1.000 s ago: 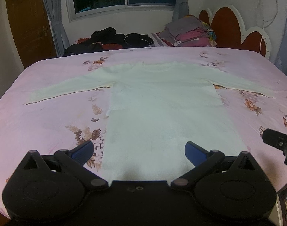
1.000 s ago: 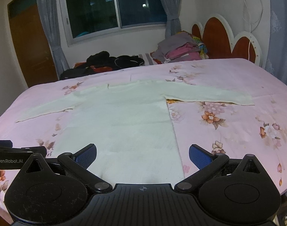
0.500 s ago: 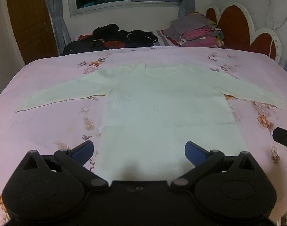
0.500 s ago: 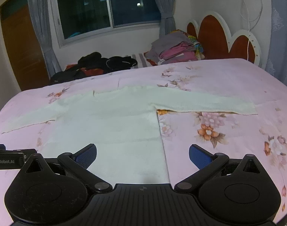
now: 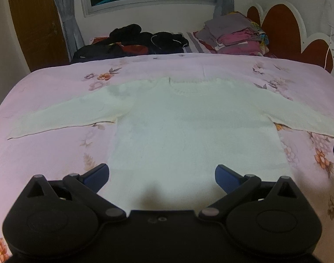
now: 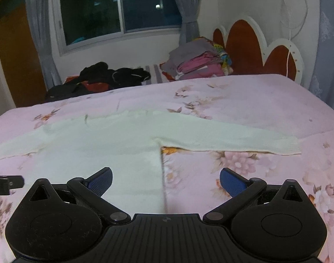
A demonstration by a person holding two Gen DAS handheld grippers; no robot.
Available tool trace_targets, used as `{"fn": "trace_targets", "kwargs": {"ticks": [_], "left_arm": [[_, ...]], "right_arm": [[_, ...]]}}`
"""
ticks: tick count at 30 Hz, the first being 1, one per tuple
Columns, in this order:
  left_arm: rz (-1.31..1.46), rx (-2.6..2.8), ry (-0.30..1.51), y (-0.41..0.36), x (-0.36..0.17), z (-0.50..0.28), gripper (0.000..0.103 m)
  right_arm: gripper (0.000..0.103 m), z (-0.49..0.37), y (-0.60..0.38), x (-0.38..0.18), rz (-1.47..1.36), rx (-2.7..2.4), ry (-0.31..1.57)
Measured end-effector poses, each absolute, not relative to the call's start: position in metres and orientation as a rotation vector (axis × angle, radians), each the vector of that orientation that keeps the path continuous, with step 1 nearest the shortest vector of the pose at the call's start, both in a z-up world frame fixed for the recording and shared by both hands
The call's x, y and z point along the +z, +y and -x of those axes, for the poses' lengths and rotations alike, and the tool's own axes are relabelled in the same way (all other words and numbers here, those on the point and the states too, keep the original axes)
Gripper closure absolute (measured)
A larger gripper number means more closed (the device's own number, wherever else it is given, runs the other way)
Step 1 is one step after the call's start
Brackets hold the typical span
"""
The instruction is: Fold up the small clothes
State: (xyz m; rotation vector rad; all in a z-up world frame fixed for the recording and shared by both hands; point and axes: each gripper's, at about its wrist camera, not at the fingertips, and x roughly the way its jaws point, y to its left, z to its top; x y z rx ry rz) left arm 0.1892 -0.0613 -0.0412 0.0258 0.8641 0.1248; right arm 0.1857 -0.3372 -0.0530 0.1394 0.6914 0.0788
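Note:
A pale cream long-sleeved sweater (image 5: 188, 127) lies flat on the pink floral bed, neck away from me, both sleeves spread out sideways. My left gripper (image 5: 161, 175) is open and empty, hovering over the sweater's lower body. My right gripper (image 6: 165, 178) is open and empty, above the sweater's (image 6: 123, 140) right side seam, with the right sleeve (image 6: 243, 140) stretching out ahead to the right. The sweater's hem is hidden under both gripper bodies.
The pink floral bedspread (image 5: 46, 153) covers the bed. A heap of dark clothes (image 5: 134, 41) and a stack of folded clothes (image 5: 234, 35) sit at the far side. A red and white headboard (image 6: 254, 50) stands at the right. The other gripper's tip shows at the left edge (image 6: 4, 183).
Both grippers have moved forward over the sweater, towards its upper part. Both stayed open. The sweater has not moved.

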Motion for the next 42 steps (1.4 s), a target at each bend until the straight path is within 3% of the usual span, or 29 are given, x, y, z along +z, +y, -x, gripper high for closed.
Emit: {"fn": "trace_targets", "kwargs": {"ticks": [13,15,29,33,38,42], "left_arm": [[-0.046,0.154,0.872,-0.064,-0.069,-0.246,0.000],[-0.054,0.158,0.876,-0.063,-0.073,-0.252,0.000],[-0.047,0.215,0.928,-0.043,-0.084,-0.281,0.006],[-0.034,0.222,0.930,-0.039,-0.083,-0.281,0.008],[-0.025,0.215,0.940,-0.036,-0.084,-0.282,0.015],[-0.009,0.191,0.941,-0.033,-0.085,-0.284,0.020]], "right_arm": [[0.002,-0.264,-0.453,-0.096,-0.215,-0.152,0.674],[0.040,-0.276,-0.473,-0.109,-0.252,-0.199,0.705],[0.041,-0.316,-0.566,-0.161,-0.465,-0.430,0.776],[0.082,-0.323,-0.575,-0.166,-0.516,-0.458,0.748],[0.097,-0.326,-0.580,-0.168,-0.532,-0.439,0.714],[0.097,-0.322,-0.570,-0.155,-0.501,-0.403,0.659]]}}
